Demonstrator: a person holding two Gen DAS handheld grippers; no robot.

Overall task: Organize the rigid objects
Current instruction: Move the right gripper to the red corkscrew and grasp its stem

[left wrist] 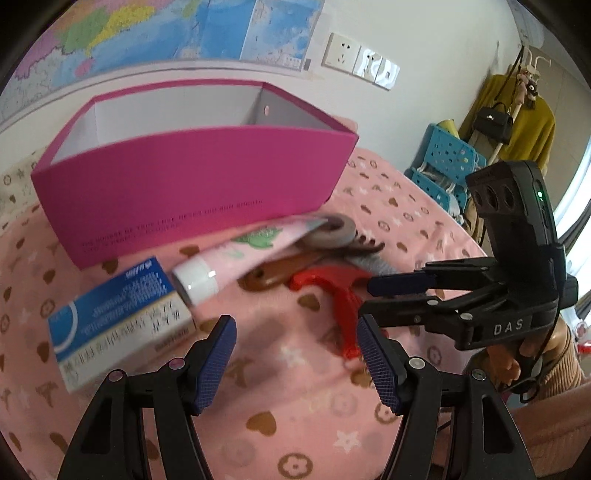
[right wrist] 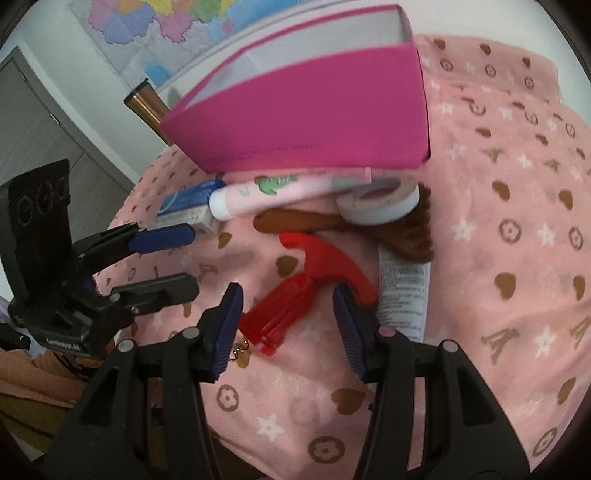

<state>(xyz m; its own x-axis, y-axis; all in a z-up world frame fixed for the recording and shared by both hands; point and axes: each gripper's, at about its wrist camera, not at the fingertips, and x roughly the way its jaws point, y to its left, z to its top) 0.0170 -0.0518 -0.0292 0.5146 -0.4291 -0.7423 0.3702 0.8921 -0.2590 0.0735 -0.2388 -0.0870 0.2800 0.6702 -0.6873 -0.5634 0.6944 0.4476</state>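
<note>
An open magenta box (left wrist: pixel 192 184) (right wrist: pixel 314 114) stands on a pink blanket. In front of it lie a blue-and-white carton (left wrist: pixel 118 325) (right wrist: pixel 188 203), a pink tube with a white cap (left wrist: pixel 236 258) (right wrist: pixel 280 192), a brown comb (left wrist: pixel 288 269) (right wrist: pixel 332 225), a tape roll (left wrist: pixel 332 232) (right wrist: pixel 380 203) and a red plastic hammer (left wrist: pixel 332 295) (right wrist: pixel 303 288). My left gripper (left wrist: pixel 295 354) (right wrist: pixel 162 258) is open and empty, above the blanket between carton and hammer. My right gripper (right wrist: pixel 288 325) (left wrist: pixel 380 299) is open, its fingers on either side of the hammer's handle.
The pink patterned blanket (left wrist: pixel 295 424) covers the surface, with a white care label (right wrist: pixel 404 295) by the hammer. Blue plastic stools (left wrist: pixel 447 162) and a coat rack (left wrist: pixel 517 110) stand at the right. A map (left wrist: pixel 166 33) and sockets (left wrist: pixel 358 59) are on the wall. A metal cup (right wrist: pixel 147 107) stands behind the box.
</note>
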